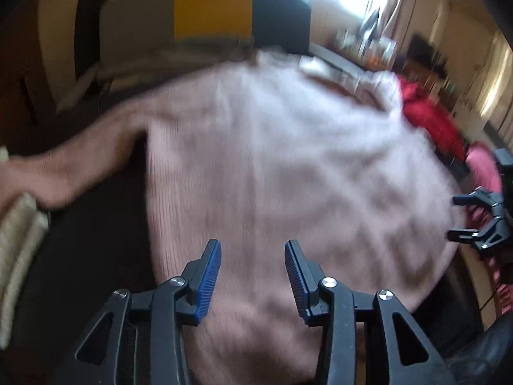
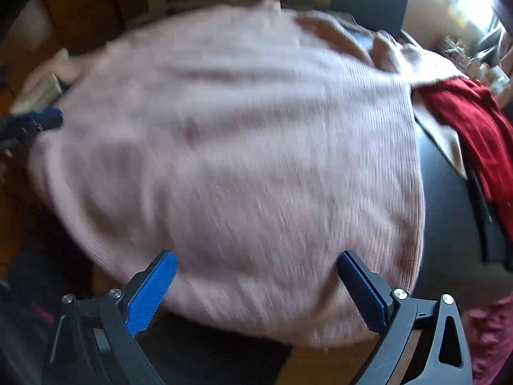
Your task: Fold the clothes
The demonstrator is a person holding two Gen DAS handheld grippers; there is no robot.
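A pale pink knit sweater (image 1: 288, 166) lies spread flat on my dark surface (image 2: 449, 199). My left claw (image 1: 253, 276) and right claw (image 2: 256, 288) hover spread, empty. Red garment (image 2: 474, 128) at two o'clock.

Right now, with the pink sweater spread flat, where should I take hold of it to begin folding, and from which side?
Grip the sleeve of the pink sweater near its cuff, coming from the left. It stretches out free over the dark table, so it should lift and fold across the body easily. The red garment crowds the right side.
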